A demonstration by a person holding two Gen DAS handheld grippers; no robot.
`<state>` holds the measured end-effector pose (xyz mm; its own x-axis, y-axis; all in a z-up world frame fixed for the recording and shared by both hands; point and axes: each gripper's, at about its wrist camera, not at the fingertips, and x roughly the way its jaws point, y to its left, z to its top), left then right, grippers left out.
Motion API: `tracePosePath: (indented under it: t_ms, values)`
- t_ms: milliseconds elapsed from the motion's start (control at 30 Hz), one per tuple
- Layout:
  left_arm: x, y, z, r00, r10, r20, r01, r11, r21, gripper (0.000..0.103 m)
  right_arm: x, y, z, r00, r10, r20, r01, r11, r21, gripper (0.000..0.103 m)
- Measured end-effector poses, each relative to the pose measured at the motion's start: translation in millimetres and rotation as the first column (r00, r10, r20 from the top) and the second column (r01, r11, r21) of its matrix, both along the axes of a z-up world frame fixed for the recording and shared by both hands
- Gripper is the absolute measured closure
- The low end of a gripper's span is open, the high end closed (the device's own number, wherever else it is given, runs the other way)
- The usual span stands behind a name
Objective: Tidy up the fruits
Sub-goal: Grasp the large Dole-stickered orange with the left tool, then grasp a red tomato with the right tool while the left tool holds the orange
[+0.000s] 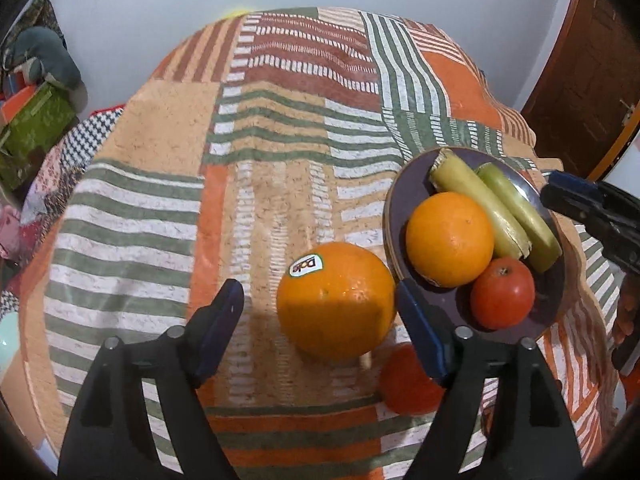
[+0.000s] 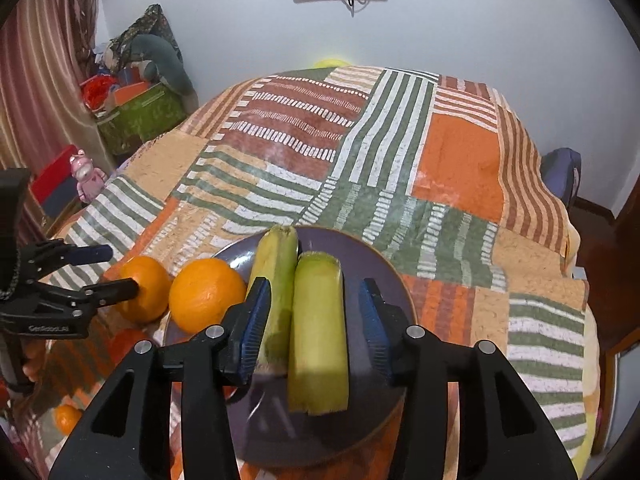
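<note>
A big orange with a Dole sticker [image 1: 336, 300] lies on the striped cloth between the wide-open jaws of my left gripper [image 1: 316, 304], untouched by the pads. A dark plate [image 1: 400, 200] to its right holds a second orange [image 1: 450, 238], a red tomato [image 1: 502, 294] and two green banana pieces [image 1: 476, 204]. A red-orange fruit [image 1: 408, 384] lies on the cloth under the right finger. My right gripper [image 2: 312, 320] is open over the plate [image 2: 372, 256], with the two banana pieces [image 2: 318, 332] between its fingers. The two oranges [image 2: 206, 294] show to its left.
The round table is covered by a patterned cloth [image 1: 280, 128] whose edge falls away on all sides. A green box [image 2: 140, 116] and toys stand at the left by a curtain. A small orange fruit [image 2: 66, 418] lies low at the left. A wooden door [image 1: 580, 80] is at right.
</note>
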<state>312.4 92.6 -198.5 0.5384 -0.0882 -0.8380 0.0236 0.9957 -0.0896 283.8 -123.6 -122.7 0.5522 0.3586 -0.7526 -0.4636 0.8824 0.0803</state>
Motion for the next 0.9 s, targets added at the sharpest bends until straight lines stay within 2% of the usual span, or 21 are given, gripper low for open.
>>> tracePosePath:
  t_ms: [200, 300, 500, 667, 900]
  values:
    - [13.9, -10.0, -17.9, 0.998, -0.013, -0.055, 0.013, 1.000, 0.012, 0.024, -16.7, -2.1, -1.9, 1.000, 0.006, 0.000, -0.006, 1.000, -0.012, 0.054]
    - [18.3, -9.7, -23.6, 0.998, 0.000, -0.066, 0.000, 1.000, 0.002, 0.033, -26.2, -0.5, -3.3, 1.000, 0.022, -0.002, -0.022, 1.000, -0.017, 0.054]
    - [12.5, -4.6, -18.4, 0.998, 0.005, -0.062, -0.005, 1.000, -0.006, 0.033, -41.7, 10.8, -1.4, 0.998, 0.056, -0.007, -0.056, 0.998, 0.006, 0.053]
    - [-13.5, 11.1, -0.6, 0.999, 0.035, -0.026, -0.036, 0.999, -0.017, 0.033, -51.9, 31.5, 3.5, 0.996, 0.092, -0.008, -0.092, 0.995, 0.030, 0.053]
    - [-64.0, 31.2, 24.5, 0.999, 0.049, 0.015, -0.050, 0.998, 0.024, 0.033, -70.6, 73.1, 3.2, 0.986, 0.168, 0.002, -0.168, 0.986, 0.003, 0.053]
